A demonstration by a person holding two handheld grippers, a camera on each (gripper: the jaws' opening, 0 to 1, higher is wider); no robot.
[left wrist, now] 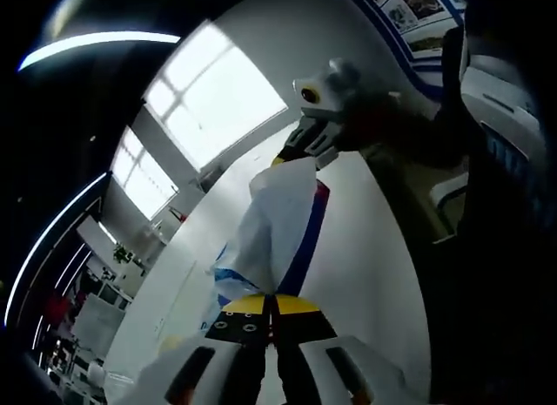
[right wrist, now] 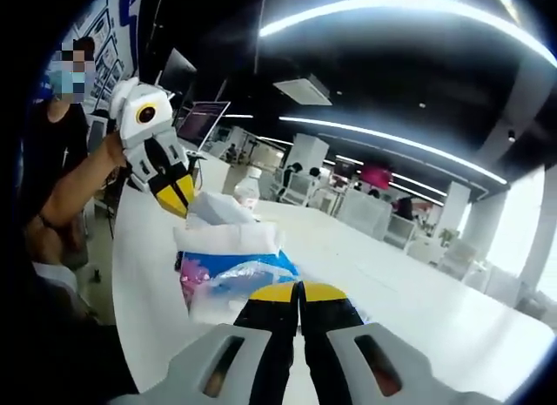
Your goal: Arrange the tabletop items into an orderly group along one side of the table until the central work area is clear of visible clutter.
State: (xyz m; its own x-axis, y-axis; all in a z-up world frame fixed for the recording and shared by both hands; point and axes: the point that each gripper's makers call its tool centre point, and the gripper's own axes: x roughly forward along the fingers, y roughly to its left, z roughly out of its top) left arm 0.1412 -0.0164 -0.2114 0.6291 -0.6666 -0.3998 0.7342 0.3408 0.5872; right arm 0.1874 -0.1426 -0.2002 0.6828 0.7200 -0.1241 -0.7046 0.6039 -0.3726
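Observation:
A soft plastic package, white with a blue stripe, hangs stretched between my two grippers above the white table. My left gripper is shut on its near end, yellow jaw tips pressed together. My right gripper comes in from the upper right and pinches the far end. In the right gripper view the same package shows white, blue and pink. My right gripper is shut on its near edge, and my left gripper, held by a hand, grips the white top corner.
A clear bottle stands on the long white table behind the package. An open laptop sits further back at the left. A person in dark clothes stands by the table's left edge. Bright windows lie beyond the table.

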